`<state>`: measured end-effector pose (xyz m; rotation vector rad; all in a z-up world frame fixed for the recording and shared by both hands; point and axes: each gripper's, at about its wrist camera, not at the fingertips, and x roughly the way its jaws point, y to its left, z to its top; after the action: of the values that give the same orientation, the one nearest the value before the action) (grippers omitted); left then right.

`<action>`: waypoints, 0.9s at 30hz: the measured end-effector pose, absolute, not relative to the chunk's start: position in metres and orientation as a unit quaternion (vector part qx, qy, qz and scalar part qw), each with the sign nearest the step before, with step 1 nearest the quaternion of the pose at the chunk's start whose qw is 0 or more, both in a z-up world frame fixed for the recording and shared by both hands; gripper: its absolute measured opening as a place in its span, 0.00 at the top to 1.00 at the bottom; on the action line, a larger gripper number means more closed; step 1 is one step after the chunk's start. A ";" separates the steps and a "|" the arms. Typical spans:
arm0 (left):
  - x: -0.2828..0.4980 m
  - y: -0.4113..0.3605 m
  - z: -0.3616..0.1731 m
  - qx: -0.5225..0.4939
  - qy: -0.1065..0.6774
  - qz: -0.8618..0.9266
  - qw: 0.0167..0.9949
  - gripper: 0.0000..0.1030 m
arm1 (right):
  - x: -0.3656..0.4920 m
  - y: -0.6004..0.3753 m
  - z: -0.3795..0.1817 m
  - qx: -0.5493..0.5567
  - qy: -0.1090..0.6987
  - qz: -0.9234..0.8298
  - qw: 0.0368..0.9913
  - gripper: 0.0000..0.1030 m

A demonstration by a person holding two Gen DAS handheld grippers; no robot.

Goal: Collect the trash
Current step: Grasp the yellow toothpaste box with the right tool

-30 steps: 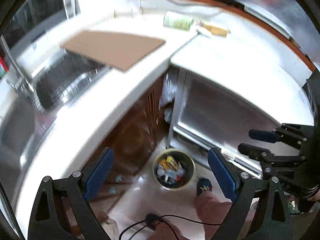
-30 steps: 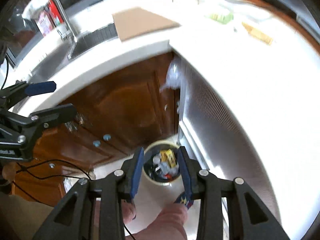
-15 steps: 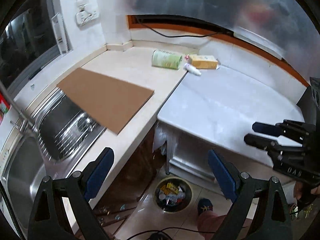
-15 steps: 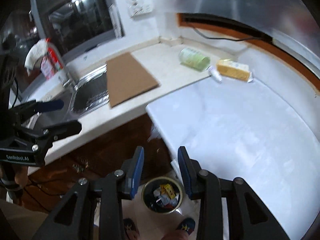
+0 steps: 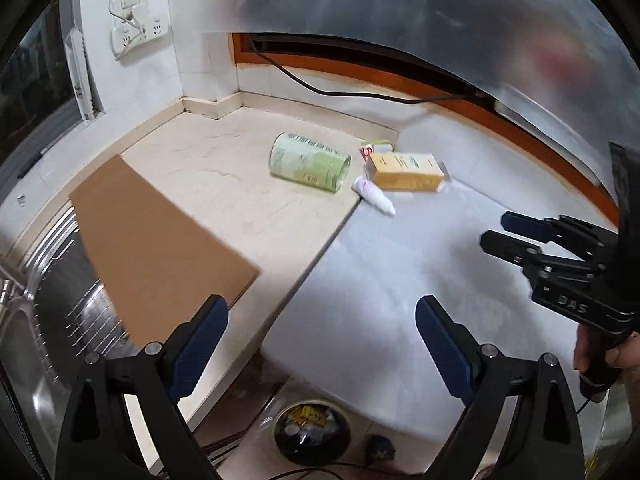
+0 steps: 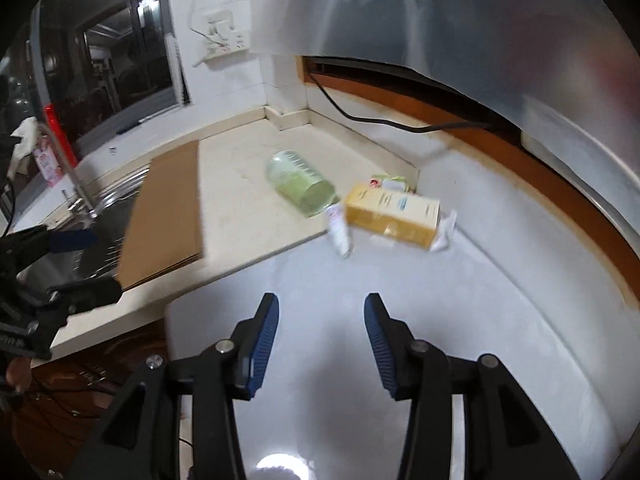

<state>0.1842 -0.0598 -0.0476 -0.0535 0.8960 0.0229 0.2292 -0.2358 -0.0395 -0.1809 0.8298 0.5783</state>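
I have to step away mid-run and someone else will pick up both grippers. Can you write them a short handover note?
Left gripper: open, empty.
Right gripper: jaws opening, nothing between them.
Still on the counter: green bottle lying on its side, yellow box, small white tube, crumpled wrapper beside the box.
Trash bin stands on the floor below the counter, already holding trash.
Left to do: pick up those items and drop them in the bin.

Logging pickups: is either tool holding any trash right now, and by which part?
Nothing is held: the left tool is open and empty, the right tool opening and empty.
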 end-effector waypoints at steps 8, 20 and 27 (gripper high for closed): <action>0.278 -0.087 -0.071 -0.029 0.440 0.027 0.897 0.09 | 0.333 -0.227 -0.064 -0.098 0.414 0.282 0.860 0.56; 0.335 -0.094 -0.102 -0.045 0.451 0.057 0.889 0.09 | 0.423 -0.209 -0.091 -0.109 0.432 0.322 0.835 0.56; 0.345 -0.089 -0.116 -0.059 0.461 0.069 0.883 0.09 | 0.449 -0.205 -0.109 -0.102 0.472 0.350 0.803 0.47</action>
<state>0.3452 -0.0888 -0.1160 -0.1231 0.9587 0.1432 0.4491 -0.2055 -0.1093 -0.2176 1.0105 0.7508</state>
